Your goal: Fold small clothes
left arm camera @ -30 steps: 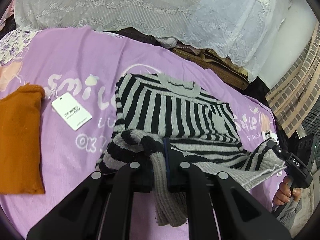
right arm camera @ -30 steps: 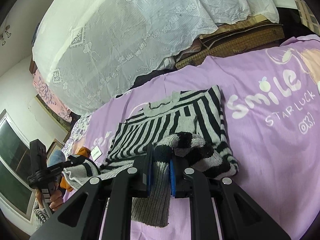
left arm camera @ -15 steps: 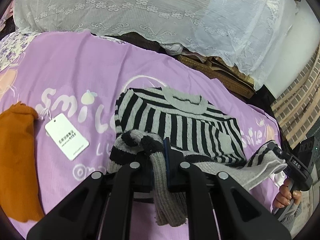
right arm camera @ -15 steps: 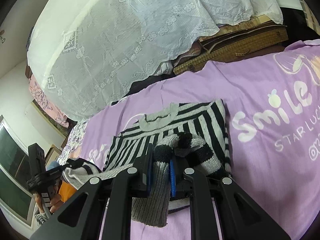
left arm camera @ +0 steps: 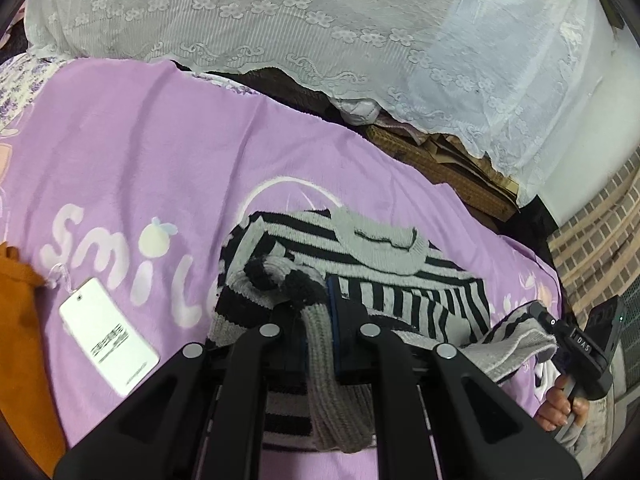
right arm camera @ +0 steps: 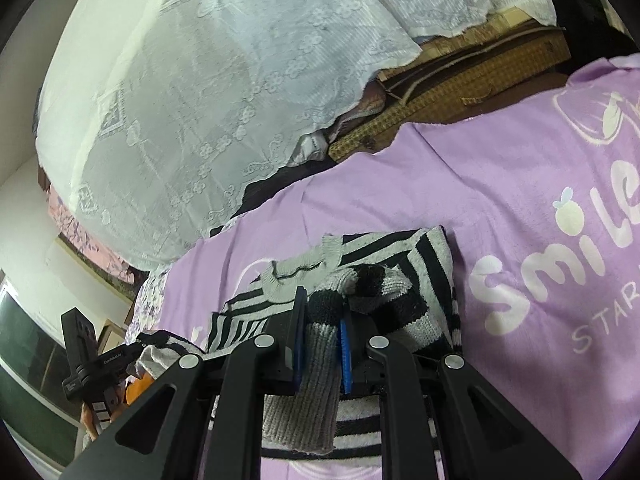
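While both grippers pinch knit fabric, striped sweater [left arm camera: 404,292] lies on purple blanket [left arm camera: 160,168], grey collar [left arm camera: 384,248] toward far edge. Left gripper [left arm camera: 320,320]: jaws pressed together on grey ribbed hem, lifted over sweater's body. Right gripper [right arm camera: 322,328]: blue pads [right arm camera: 345,354] clamped on same ribbed hem at opposite corner. Orange garment [left arm camera: 24,340] at left edge of left wrist view, white hang tag [left arm camera: 108,336] just beside it on blanket. White lace cover [left arm camera: 320,32] beyond blanket.
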